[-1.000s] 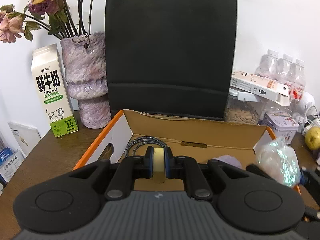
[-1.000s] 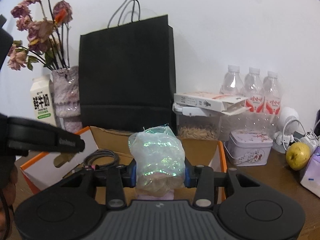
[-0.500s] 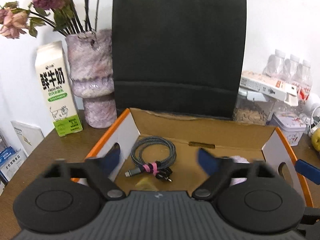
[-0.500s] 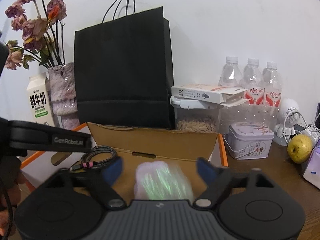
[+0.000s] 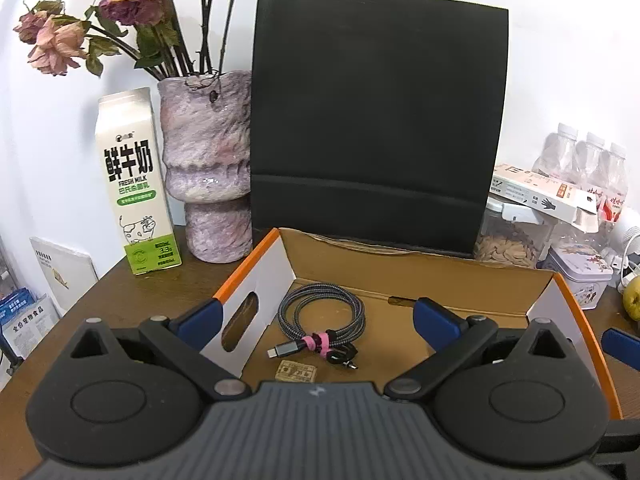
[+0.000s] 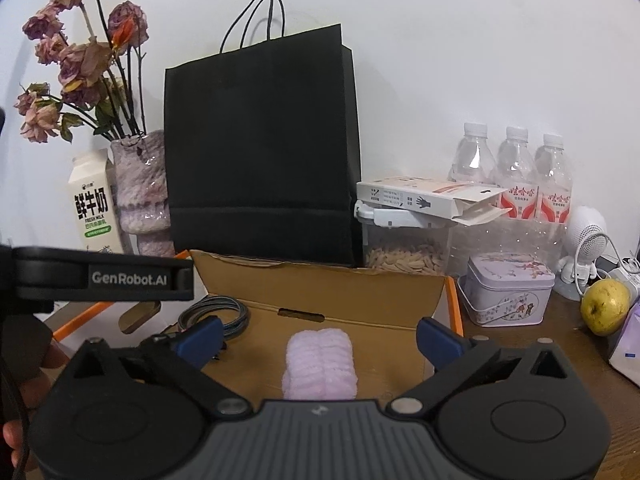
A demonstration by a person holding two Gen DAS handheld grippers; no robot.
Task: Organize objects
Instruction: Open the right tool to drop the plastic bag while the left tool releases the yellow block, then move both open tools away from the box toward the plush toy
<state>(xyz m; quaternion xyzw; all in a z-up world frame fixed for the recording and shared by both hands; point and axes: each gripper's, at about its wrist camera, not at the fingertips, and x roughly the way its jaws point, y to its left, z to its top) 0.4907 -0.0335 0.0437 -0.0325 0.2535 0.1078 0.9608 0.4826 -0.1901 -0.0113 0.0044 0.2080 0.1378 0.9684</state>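
Note:
An open cardboard box with orange edges lies in front of both grippers. On its floor are a coiled grey cable with a pink tie and a small tan packet. My left gripper hangs over them, open and empty. In the right wrist view a fluffy pink cloth lies in the box, under my right gripper. Its jaws are opening, with nothing pressed between the pads. The left gripper's body shows at the left there. The iridescent bag is out of sight.
A black paper bag stands right behind the box. Left of it are a vase of dried roses and a milk carton. To the right are a seed container, water bottles, a tin and a yellow fruit.
The left gripper opened and the tan packet dropped onto the box floor. The right gripper let go of the iridescent bag, which fell into the box and is now hidden.

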